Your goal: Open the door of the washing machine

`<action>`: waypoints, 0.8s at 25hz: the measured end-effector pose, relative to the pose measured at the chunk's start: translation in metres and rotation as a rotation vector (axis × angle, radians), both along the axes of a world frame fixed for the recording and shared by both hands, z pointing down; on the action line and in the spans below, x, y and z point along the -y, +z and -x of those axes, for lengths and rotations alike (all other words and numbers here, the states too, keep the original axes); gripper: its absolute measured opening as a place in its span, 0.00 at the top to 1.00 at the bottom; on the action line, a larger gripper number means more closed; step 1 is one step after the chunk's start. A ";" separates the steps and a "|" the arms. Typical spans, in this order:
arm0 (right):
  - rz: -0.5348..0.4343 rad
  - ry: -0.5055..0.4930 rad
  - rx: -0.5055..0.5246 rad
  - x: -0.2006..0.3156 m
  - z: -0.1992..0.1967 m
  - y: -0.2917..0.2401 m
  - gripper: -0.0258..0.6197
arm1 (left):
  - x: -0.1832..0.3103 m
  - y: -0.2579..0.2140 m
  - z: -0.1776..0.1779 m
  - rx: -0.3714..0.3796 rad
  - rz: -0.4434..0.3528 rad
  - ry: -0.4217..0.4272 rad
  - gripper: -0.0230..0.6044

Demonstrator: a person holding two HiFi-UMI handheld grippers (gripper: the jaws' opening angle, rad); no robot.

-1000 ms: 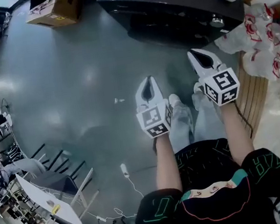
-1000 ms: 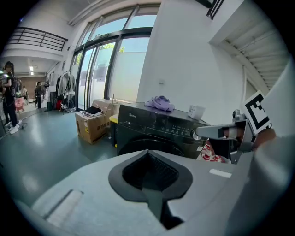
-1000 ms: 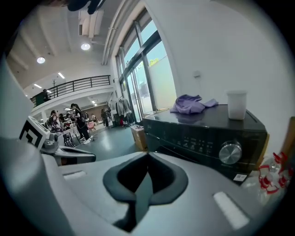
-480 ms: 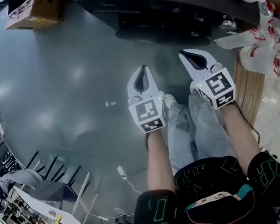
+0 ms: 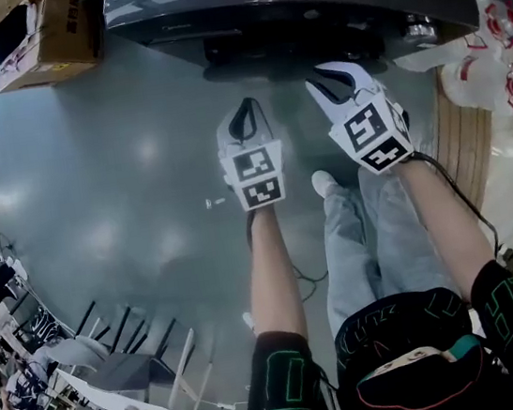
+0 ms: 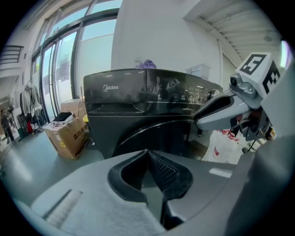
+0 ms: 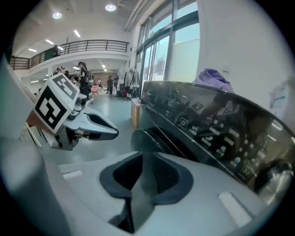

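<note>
Both grippers have drawn nearer the glossy black washing machine (image 5: 285, 1), whose round, curved door (image 6: 152, 138) sits closed ahead. Left gripper (image 5: 245, 116): ribbed dark jaws pressed together, empty. Right gripper (image 5: 332, 80): smooth jaws parting slightly, nothing between them

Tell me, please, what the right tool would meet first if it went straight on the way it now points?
Probably the washing machine's round door, below the control panel, though depth is unclear. The right tool is opening its jaws, nothing between them.
</note>
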State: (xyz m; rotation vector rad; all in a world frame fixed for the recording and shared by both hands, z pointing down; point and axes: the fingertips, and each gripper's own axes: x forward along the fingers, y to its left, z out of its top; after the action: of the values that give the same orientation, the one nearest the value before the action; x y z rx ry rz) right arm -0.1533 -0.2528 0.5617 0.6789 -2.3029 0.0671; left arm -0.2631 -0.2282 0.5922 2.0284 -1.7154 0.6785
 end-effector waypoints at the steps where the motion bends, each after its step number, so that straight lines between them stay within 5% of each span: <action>1: -0.016 -0.010 -0.015 0.003 0.003 0.000 0.85 | 0.007 0.004 0.003 0.012 0.005 0.015 0.94; 4: -0.047 -0.036 -0.072 0.014 0.009 0.004 0.79 | 0.025 0.017 0.014 0.034 0.028 0.039 0.92; 9: -0.093 -0.084 -0.162 0.025 0.014 0.011 0.74 | 0.048 0.035 0.039 0.121 0.078 0.076 0.70; 20: -0.180 -0.158 -0.329 0.040 0.029 0.026 0.66 | 0.084 0.084 0.069 0.349 0.191 0.390 0.59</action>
State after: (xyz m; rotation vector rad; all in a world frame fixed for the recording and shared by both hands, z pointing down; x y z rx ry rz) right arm -0.1821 -0.2924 0.5875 0.5476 -2.0494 -0.3073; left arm -0.3318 -0.3118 0.6758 2.2219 -1.3575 1.3372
